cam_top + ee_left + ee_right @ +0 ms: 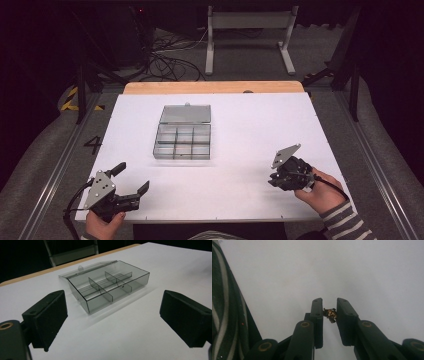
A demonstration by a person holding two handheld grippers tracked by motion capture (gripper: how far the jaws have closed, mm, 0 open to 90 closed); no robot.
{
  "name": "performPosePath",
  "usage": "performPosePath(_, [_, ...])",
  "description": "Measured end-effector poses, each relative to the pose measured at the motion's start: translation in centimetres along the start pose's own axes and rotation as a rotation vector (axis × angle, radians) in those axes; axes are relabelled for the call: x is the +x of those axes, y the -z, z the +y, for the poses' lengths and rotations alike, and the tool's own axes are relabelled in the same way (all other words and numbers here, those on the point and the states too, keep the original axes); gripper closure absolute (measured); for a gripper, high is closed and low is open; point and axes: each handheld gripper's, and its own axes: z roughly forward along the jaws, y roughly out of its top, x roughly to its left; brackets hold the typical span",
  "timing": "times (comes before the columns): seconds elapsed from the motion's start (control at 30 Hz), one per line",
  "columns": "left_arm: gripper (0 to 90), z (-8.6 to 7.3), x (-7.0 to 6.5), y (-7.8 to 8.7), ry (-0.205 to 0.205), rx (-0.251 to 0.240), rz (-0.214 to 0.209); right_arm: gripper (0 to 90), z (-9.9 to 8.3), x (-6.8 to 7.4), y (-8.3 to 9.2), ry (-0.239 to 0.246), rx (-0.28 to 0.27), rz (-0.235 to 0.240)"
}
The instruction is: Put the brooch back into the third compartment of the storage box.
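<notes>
Pinched in the right tool [329, 312], low in the frame, is a small brown bead [330, 314], probably meant for the clear box [182, 133] at the worktop's [250, 125] middle. Lower left, the left tool [134, 179] waits spread, facing that open box.

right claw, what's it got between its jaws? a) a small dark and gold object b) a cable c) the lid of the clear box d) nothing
a: in the right gripper view the right claw is closed on a small dark and gold object above the white table.
</notes>
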Motion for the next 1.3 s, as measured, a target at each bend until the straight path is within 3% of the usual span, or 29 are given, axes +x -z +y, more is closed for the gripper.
performPosePath(0.07, [8.4, 0.0, 0.0, 0.0, 0.001, -0.001, 0.0, 76.6, 0.4, 0.0, 0.4, -0.009, -0.042, 0.014])
performPosePath(0.37, [8.4, 0.0, 0.0, 0.0, 0.005, -0.003, -0.001, 76.6, 2.3, -0.2, 1.1, -0.002, -0.111, 0.022])
performPosePath(0.73, [8.4, 0.0, 0.1, 0.0, 0.005, -0.005, -0.001, 76.6, 3.8, -0.4, 1.4, -0.013, -0.155, 0.025])
performPosePath(1.3, [8.4, 0.0, 0.0, 0.0, -0.004, 0.001, -0.001, 76.6, 5.2, -0.8, 1.8, -0.005, -0.198, -0.007])
